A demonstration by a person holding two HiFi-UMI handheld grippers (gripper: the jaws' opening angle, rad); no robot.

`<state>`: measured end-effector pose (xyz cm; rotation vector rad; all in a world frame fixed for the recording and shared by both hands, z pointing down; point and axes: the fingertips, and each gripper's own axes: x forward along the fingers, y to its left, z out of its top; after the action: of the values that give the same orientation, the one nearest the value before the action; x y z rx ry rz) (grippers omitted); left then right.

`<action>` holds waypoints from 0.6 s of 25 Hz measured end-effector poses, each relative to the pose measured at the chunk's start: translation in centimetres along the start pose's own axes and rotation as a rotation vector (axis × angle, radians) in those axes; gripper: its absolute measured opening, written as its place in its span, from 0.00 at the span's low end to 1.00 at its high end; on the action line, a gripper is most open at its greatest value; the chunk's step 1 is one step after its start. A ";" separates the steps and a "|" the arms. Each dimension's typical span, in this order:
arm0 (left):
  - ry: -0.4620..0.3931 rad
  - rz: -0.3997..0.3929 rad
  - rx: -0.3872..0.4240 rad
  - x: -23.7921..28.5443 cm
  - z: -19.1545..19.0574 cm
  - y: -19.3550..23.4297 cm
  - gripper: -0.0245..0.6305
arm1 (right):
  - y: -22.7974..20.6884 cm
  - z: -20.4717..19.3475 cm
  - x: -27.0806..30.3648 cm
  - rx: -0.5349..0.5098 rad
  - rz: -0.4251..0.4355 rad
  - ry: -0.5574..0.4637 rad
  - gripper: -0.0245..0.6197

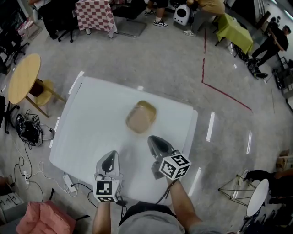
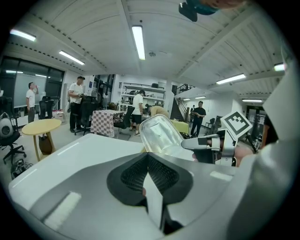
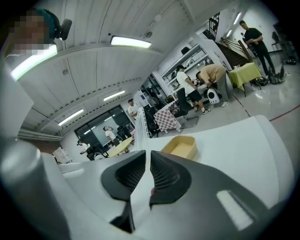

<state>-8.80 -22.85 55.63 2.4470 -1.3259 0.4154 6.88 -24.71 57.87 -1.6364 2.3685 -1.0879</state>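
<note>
A tan tray point(image 1: 141, 118) lies in the middle of the white table point(image 1: 91, 123); the right gripper view shows it open-topped point(image 3: 180, 146). My right gripper point(image 1: 152, 138) is shut on the edge of a clear plastic lid point(image 2: 161, 133). The lid stands upright, and in the right gripper view it is edge-on point(image 3: 138, 124), running down into my right gripper point(image 3: 147, 152). My left gripper point(image 1: 111, 154) hovers over the table's near side, left of the right one. The left gripper point(image 2: 147, 156) is shut with nothing in it. From it I see the right gripper point(image 2: 185, 144) touching the lid's right edge.
A round wooden table point(image 1: 23, 77) and tangled cables point(image 1: 29, 130) lie left of the white table. A checkered-cloth table point(image 1: 96, 13), a green table point(image 1: 236, 32) and several people stand at the back. A red tape line point(image 1: 219, 87) marks the floor.
</note>
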 end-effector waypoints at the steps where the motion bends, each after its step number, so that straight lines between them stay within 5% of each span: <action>1: -0.008 0.002 0.001 -0.5 0.3 -0.1 0.06 | 0.5 0.3 -0.4 -0.009 0.004 -0.007 0.09; 15: -0.136 0.033 0.044 -9.3 4.8 -2.5 0.06 | 7.9 4.3 -8.8 -0.160 0.037 -0.140 0.09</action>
<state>-11.09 -16.58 47.21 2.5323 -1.4273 0.2941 6.26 -18.05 47.19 -1.6491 2.4387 -0.7683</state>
